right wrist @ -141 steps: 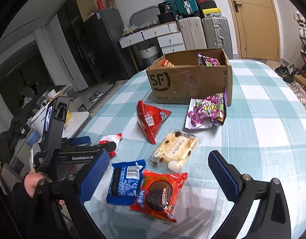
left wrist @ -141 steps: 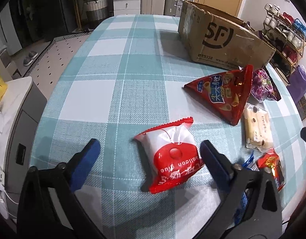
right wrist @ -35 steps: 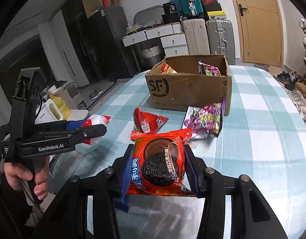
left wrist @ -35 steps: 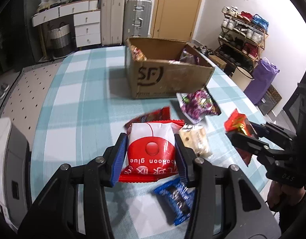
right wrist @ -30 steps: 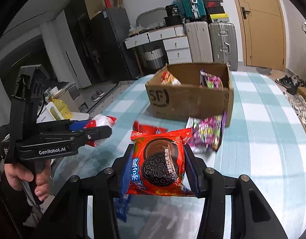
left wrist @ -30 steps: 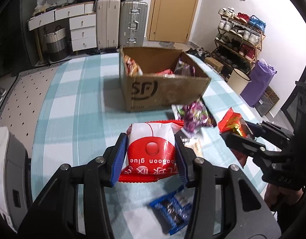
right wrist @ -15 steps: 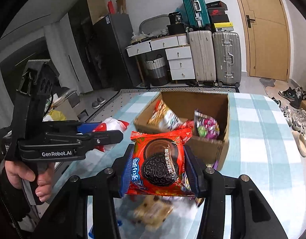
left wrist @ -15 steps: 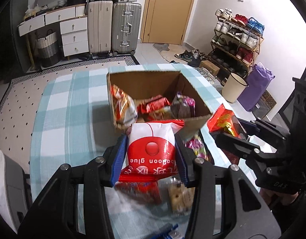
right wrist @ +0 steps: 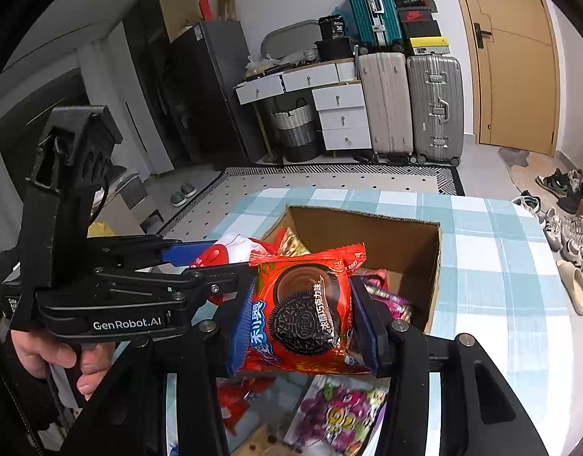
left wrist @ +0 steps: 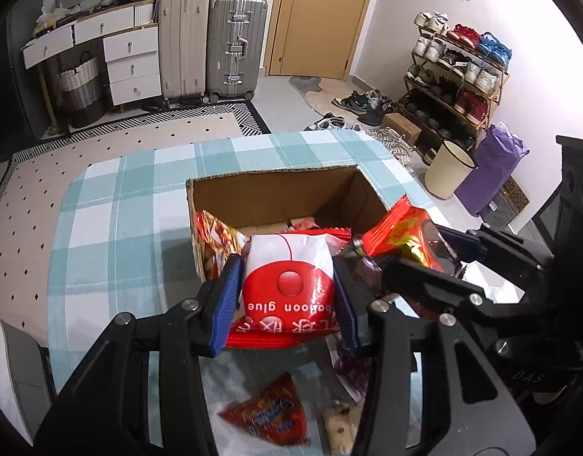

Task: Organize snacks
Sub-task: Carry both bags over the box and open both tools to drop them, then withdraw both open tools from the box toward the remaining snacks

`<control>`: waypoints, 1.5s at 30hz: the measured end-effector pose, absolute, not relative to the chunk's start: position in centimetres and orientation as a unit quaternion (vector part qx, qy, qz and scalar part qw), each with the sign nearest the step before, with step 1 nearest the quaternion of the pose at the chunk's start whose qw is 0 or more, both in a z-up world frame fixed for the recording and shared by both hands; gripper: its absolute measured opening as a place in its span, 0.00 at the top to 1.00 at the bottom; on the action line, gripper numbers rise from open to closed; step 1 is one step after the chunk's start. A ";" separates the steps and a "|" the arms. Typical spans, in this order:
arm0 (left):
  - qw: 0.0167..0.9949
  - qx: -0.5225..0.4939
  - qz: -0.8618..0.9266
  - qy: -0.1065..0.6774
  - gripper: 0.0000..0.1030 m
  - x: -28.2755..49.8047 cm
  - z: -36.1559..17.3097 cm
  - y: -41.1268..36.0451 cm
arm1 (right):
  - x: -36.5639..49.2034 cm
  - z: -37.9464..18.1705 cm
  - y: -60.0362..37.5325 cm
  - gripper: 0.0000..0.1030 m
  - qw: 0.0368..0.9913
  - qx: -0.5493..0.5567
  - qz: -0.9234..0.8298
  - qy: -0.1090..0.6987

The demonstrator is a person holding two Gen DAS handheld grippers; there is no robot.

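Snack sorting, partly done. Already stowed: several packets lying in the open cardboard box [left wrist: 276, 190], among them a red-and-gold foil bag [left wrist: 215, 235] leaning against its near-left wall; exact count not readable. In transit, two items. Item one: the white-and-red packet [left wrist: 287, 285], clamped at its two side edges by my left gripper [left wrist: 287, 296], carried above the box's near edge and not resting on anything. Its long axis runs along the gripper fingers, away from me; the crimped top seam points into the box, and its print reads upside down from my side. Item two: the red Oreo packet [right wrist: 303, 311], pinched at both side edges in my right gripper [right wrist: 301, 319], held just short of the box's near wall, face toward the camera, squarish with the slightly longer side running fore and aft, crimped top end leading toward the box. Outstanding, on the checked tablecloth [left wrist: 113, 228] in front of the box: a red triangular bag [left wrist: 268, 418], a purple sweets bag [right wrist: 341, 418], a pale biscuit pack [left wrist: 339, 429], and perhaps more hidden beneath my grippers. My judgement: roughly midway, with both held packets still to be let go into the box.
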State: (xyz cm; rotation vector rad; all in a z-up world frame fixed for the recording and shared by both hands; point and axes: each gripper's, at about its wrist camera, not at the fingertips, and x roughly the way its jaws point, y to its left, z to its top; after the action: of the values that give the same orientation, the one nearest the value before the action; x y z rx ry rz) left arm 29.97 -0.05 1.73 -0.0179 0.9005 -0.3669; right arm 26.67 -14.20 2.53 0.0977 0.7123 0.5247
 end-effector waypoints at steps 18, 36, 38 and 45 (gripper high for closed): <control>0.874 -0.007 -0.158 0.459 0.47 36.1 -1.3 0.1 | 33.9 -0.3 -14.2 0.47 0.901 0.070 0.217 0.369; 0.886 -0.006 -0.146 0.440 0.36 32.2 0.6 1.0 | 30.7 1.9 -16.4 0.29 0.917 0.073 0.204 0.336; 0.888 -0.003 -0.144 0.436 0.35 31.3 1.2 1.0 | 29.9 2.5 -16.3 0.29 0.919 0.069 0.202 0.331; 0.897 0.002 -0.131 0.423 0.22 28.0 2.9 1.5 | 27.0 3.7 -16.6 0.24 0.921 0.069 0.207 0.323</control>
State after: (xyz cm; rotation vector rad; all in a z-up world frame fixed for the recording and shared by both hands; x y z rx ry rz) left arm 27.96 1.47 2.91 0.0049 0.8756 -0.2706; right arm 27.02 -16.64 3.71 0.1410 0.6641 0.4246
